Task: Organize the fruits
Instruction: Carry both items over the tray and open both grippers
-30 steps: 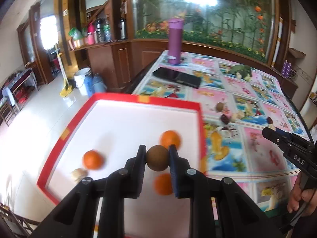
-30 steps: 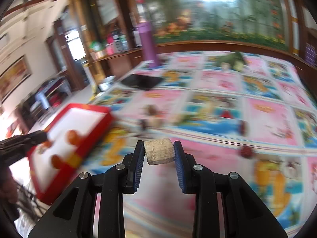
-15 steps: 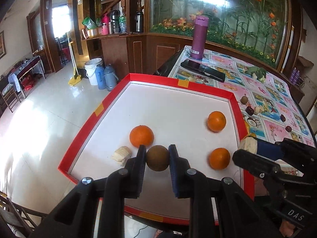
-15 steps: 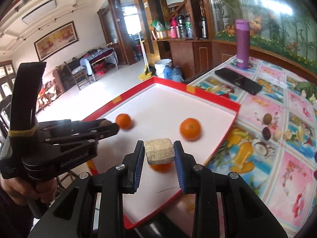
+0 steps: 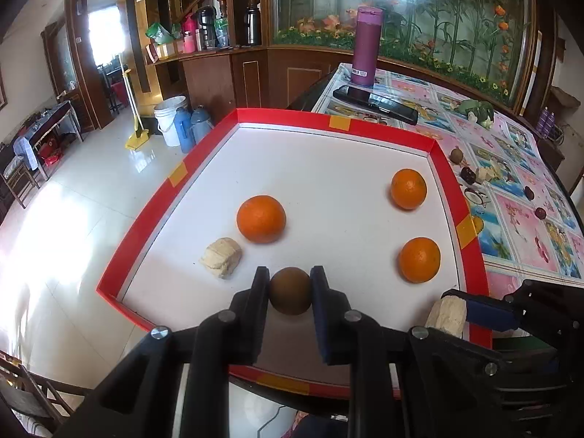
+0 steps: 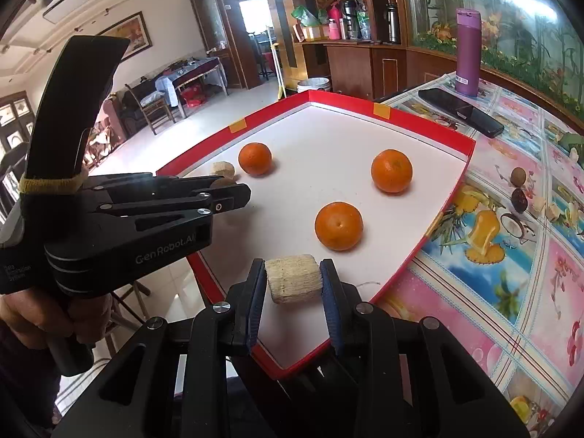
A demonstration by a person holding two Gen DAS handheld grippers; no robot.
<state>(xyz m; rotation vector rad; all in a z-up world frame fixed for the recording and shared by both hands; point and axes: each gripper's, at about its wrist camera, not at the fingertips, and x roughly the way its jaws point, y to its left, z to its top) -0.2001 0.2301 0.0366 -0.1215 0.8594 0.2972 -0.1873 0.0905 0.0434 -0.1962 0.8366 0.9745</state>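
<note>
A white tray with a red rim (image 5: 204,162) (image 6: 416,113) holds three oranges (image 5: 261,218) (image 6: 338,225) and a pale beige chunk (image 5: 221,257) (image 6: 223,168). My left gripper (image 5: 290,291) is shut on a round brown fruit (image 5: 290,290), low over the tray's near part. My right gripper (image 6: 293,284) is shut on a pale fibrous block (image 6: 294,283) (image 5: 446,315) above the tray's near right corner. In the right wrist view the left gripper (image 6: 233,191) reaches in from the left, held by a hand (image 6: 43,323).
On the patterned tablecloth (image 6: 511,266) right of the tray lie several small brown and dark fruits (image 5: 468,175) (image 6: 518,177). A black phone (image 5: 376,99) and a purple bottle (image 5: 365,45) stand at the far end. The tray's left edge overhangs the tiled floor (image 5: 73,197).
Both grippers have swung left from over the tablecloth to over the tray, each keeping its piece. The left one has sunk nearer the tray floor.
</note>
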